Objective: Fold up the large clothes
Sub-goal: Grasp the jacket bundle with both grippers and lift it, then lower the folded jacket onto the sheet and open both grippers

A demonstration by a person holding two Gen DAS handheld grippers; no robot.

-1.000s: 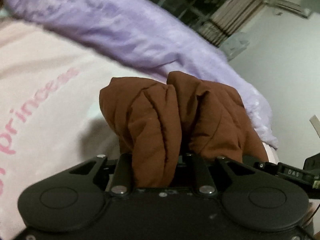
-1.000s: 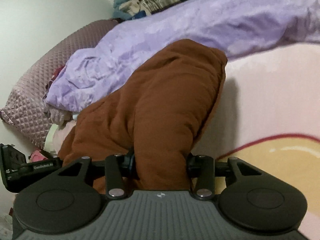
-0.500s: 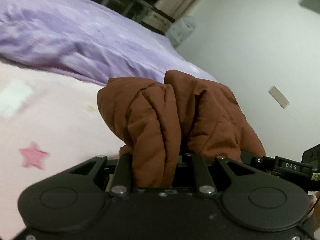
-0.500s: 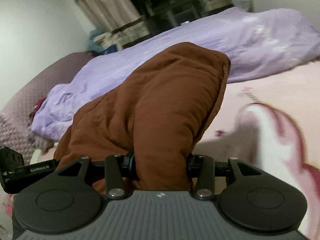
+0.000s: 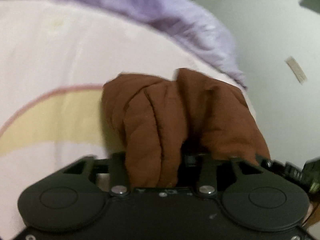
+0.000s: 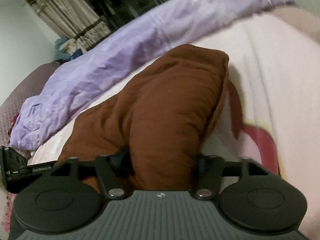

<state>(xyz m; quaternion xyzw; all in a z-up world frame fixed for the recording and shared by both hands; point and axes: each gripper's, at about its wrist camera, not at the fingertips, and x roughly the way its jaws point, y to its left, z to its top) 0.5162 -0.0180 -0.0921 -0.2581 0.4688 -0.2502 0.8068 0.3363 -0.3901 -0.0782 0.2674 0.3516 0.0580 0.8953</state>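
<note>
A brown padded garment (image 5: 180, 108) bunches up in front of my left gripper (image 5: 160, 156), low over the pink bedspread (image 5: 60, 50). One fold still lies between the jaws, which are opening, and a dark gap shows on the fold's right side. In the right wrist view a thick roll of the same brown garment (image 6: 170, 104) runs forward from my right gripper (image 6: 158, 158). Those jaws are opening too, standing wide with the roll loose between them and a gap at its left. The cloth hides all the fingertips.
A lilac quilt (image 6: 120, 46) lies heaped along the far side of the bed, also seen as the lilac quilt (image 5: 160, 6) in the left view. A quilted mauve headboard (image 6: 20, 92) is at the left, curtains (image 6: 68, 18) behind, and a white wall (image 5: 270, 40) at the right.
Both grippers have swept across the bed and dipped toward the pink bedspread. Their jaws, shut on the brown garment before, have spread apart, and the cloth now sits loose between them.
</note>
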